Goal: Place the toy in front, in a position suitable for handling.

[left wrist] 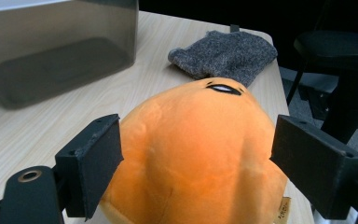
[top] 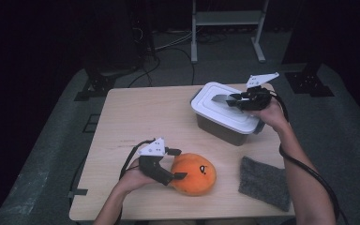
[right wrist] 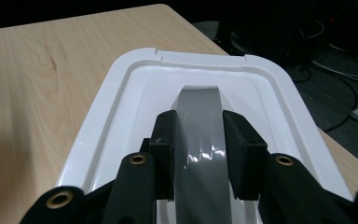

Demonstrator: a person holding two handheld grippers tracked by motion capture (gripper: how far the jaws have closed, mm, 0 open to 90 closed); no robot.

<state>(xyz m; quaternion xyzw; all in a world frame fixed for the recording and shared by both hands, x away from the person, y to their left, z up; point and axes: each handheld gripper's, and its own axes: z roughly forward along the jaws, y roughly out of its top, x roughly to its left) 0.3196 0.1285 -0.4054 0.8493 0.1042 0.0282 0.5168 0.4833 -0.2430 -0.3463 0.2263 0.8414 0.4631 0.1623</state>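
High view shows one wooden table [top: 136, 112] carrying three things: one orange plush toy [top: 194, 174], one lidded storage box [top: 225, 115] and one grey cloth [top: 265, 182]. The plush toy lies near the table's front edge, just left of the cloth and well apart from the box, which sits toward the far right corner. Its rounded body runs with its long axis roughly left to right across the table, the small dark face mark on the upper right side, toward the cloth. The left gripper [top: 174, 164] comes at it from the left with jaws spread wide, one on the far side and one on the near side of the toy's left end. In the left gripper view the toy [left wrist: 196, 144] bulges between the two black pads [left wrist: 95, 163], which stand apart at its flanks without visibly squeezing it; the cloth [left wrist: 226, 53] lies beyond it. The right gripper [top: 234, 99] rests over the box's white lid [top: 215, 110]. In the right gripper view its jaws are closed on the single grey handle strip [right wrist: 198, 130] running along the lid's [right wrist: 121, 93] middle, pads pressed to both its edges.
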